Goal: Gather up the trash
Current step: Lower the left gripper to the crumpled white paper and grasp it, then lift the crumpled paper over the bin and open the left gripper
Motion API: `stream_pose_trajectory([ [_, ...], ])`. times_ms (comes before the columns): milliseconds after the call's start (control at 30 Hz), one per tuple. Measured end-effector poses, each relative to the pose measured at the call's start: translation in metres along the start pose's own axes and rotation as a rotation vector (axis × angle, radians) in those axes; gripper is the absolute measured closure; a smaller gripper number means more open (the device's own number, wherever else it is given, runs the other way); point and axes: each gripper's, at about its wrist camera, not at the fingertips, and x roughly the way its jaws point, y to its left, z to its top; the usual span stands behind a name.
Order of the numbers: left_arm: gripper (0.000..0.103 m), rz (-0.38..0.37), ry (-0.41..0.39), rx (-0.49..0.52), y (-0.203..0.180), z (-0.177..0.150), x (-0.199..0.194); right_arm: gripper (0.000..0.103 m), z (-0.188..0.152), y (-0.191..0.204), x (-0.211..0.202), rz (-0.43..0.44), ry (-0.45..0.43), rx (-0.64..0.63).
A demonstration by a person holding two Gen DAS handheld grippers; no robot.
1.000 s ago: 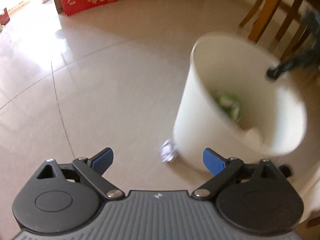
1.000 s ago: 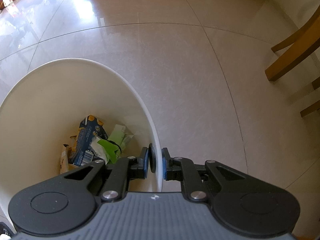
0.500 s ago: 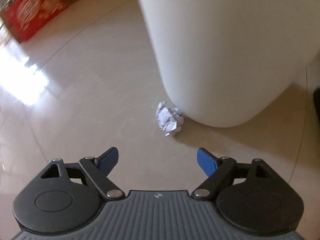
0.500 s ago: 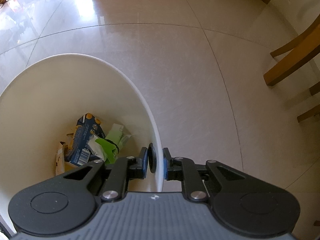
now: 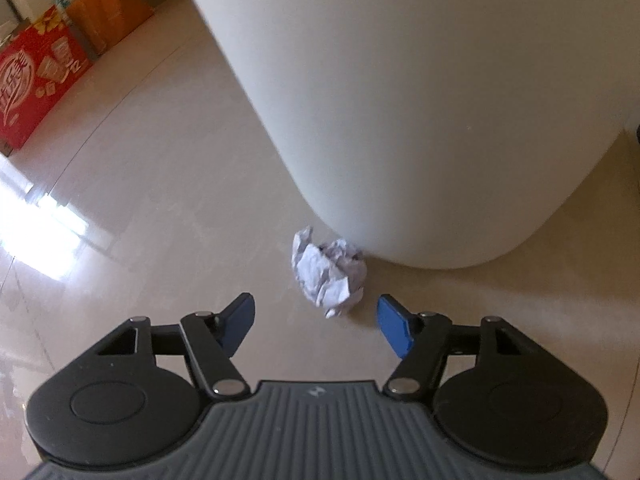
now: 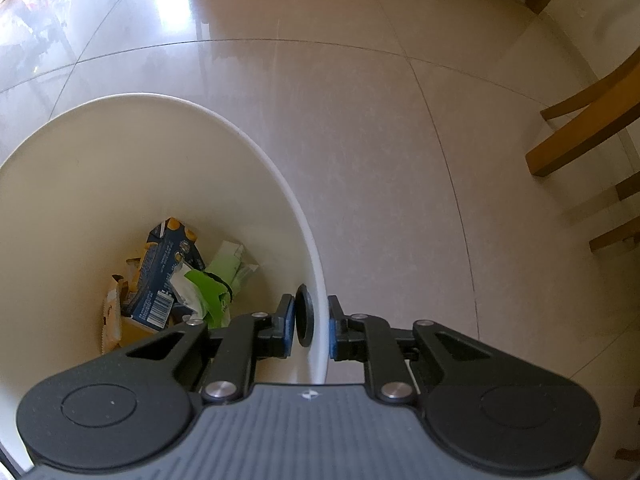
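Observation:
A crumpled white paper ball (image 5: 329,274) lies on the floor against the foot of the white trash bin (image 5: 420,92). My left gripper (image 5: 316,322) hovers just short of the ball; its blue pads stand either side of the ball's near end without touching it, and the jaws are closing. In the right wrist view my right gripper (image 6: 310,322) is shut on the bin's rim (image 6: 316,280), one finger inside and one outside. The bin (image 6: 100,184) holds a blue carton (image 6: 164,276), green wrappers (image 6: 212,284) and other scraps.
A red printed box (image 5: 32,80) and an orange box (image 5: 108,20) stand at the far left on the glossy tiled floor. Wooden chair legs (image 6: 584,136) rise at the right of the right wrist view.
The left gripper dropped from above the bin's mouth to floor level beside it, came closer to the paper ball, and its jaws narrowed. The right gripper kept its grip on the rim.

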Motion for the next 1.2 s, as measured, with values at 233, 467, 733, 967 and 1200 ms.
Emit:
stream_pose_trajectory([
  [233,0.043,0.055,-0.015,0.14,-0.019,-0.001,0.009,0.084,0.0,0.0,0.0,0.002,0.008,-0.001],
  [467,0.065,0.054,-0.021,0.131,-0.022,-0.003,0.011,0.084,0.001,0.0,0.0,0.003,0.009,-0.005],
  [733,0.071,0.048,-0.011,0.061,-0.023,-0.014,-0.001,0.084,0.0,0.001,0.001,0.002,0.012,-0.004],
  [967,0.071,0.045,0.02,-0.014,-0.021,-0.028,-0.035,0.084,0.0,0.0,0.002,0.005,0.016,0.007],
  [1200,0.071,0.031,0.05,-0.183,-0.002,-0.024,-0.096,0.084,0.0,-0.001,0.003,0.013,0.025,0.027],
])
